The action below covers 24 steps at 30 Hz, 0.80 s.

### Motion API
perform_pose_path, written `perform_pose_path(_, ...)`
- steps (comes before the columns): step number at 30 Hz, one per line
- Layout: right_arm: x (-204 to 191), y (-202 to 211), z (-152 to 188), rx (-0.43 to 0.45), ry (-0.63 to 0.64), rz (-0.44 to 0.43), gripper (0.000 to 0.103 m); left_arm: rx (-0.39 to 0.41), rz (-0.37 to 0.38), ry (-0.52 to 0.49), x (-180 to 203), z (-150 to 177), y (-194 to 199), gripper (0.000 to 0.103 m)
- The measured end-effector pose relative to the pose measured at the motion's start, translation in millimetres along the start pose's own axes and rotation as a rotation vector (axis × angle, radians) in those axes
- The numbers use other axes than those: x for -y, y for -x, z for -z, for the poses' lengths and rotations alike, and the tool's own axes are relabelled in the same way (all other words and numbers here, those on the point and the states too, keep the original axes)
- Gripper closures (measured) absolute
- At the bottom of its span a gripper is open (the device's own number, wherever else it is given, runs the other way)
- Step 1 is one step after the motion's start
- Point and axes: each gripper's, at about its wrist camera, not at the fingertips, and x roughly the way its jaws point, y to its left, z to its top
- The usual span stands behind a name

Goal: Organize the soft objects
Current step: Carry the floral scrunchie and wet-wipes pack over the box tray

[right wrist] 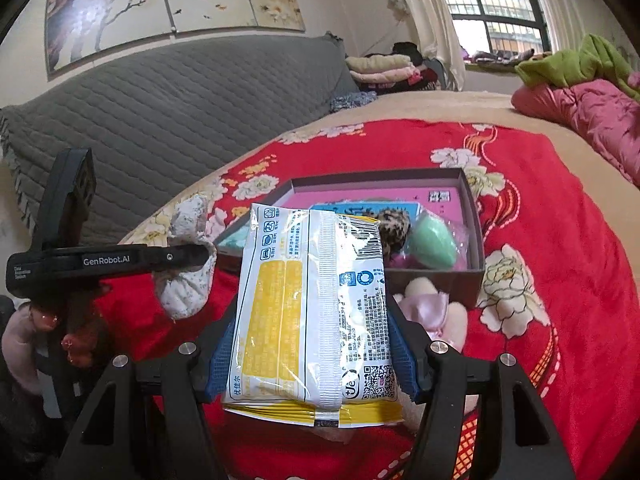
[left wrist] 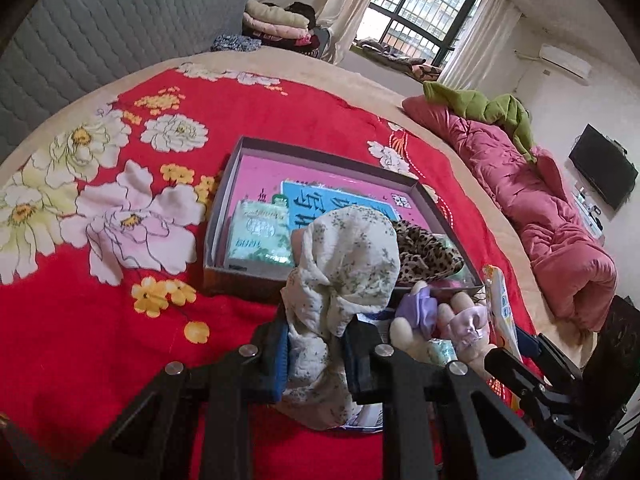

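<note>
A bed (left wrist: 280, 128) under a red flowered blanket carries a shallow box (left wrist: 224, 208). Near the box's front edge, the left hand-held gripper (left wrist: 316, 354) tilts down toward it, clamped on a floral cloth (left wrist: 348, 264) that bunches upward above the pads. To the cloth's right, the right hand-held gripper (right wrist: 312, 354) also tilts down, squeezing a tissue pack (right wrist: 312, 304) whose long axis points toward the box.

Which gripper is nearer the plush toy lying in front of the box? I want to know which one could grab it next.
Right. The right gripper, shut on the tissue pack, hangs directly over the plush toy. The left gripper, shut on the floral cloth, is off to its side.
</note>
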Motion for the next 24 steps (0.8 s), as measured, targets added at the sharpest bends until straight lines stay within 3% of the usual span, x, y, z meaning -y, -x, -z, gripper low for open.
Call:
perform_pose_path(13, 0, 12, -20, 0.065, -0.004, 0.074, 0.036, 0.039, -0.002, -0.001, 7, -24, -3, 0.081)
perform_pose_path(24, -14, -5, -37, 0.028, -0.008, 0.152, 0.036, 0.032, 0.057, 0.051, -4, -44, -12, 0.081)
